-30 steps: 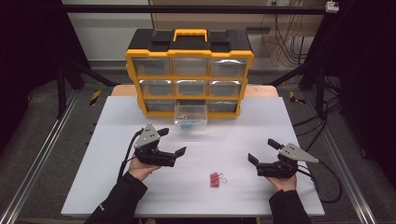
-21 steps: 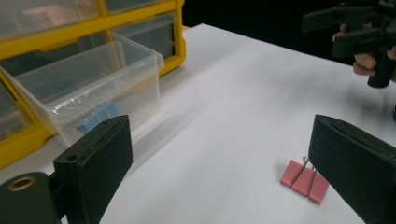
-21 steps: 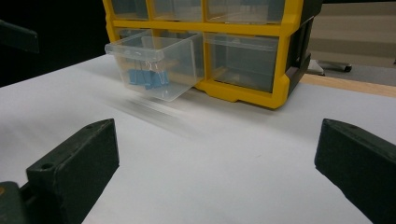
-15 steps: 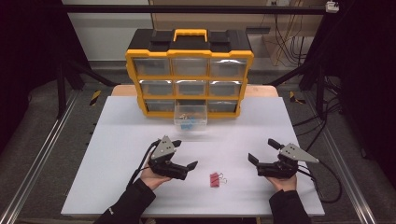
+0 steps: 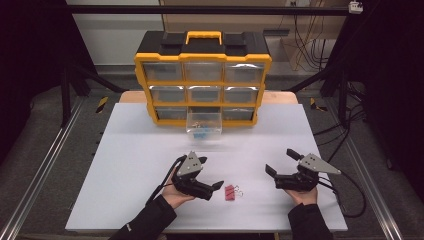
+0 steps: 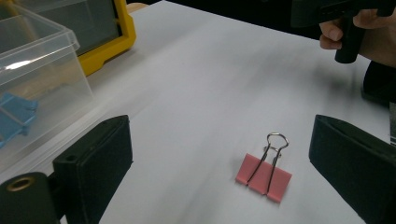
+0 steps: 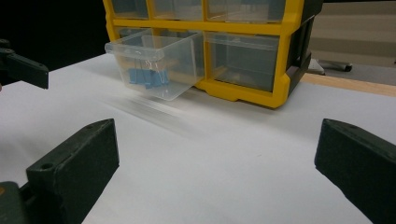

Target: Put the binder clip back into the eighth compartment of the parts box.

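A pink binder clip (image 5: 230,192) lies on the white table near its front edge, wire handles pointing right. My left gripper (image 5: 210,174) is open just left of it, one jaw tip almost at the clip. In the left gripper view the clip (image 6: 263,176) lies flat between and a little beyond the spread jaws of that gripper (image 6: 222,140), nearer the right one. My right gripper (image 5: 280,161) is open farther right with nothing between its jaws. A clear drawer (image 5: 204,125) with blue binder clips (image 7: 144,77) in it sticks out of the yellow organizer (image 5: 202,80).
The organizer stands at the table's back edge with several shut clear drawers. In the right gripper view the open drawer (image 7: 154,63) is ahead on the left and a jaw of the left gripper (image 7: 23,70) shows at the left edge. The white tabletop (image 5: 130,165) spreads around both hands.
My left gripper has moved right and toward the front edge, closing in on the pink clip. It stays open. The right gripper has not moved.
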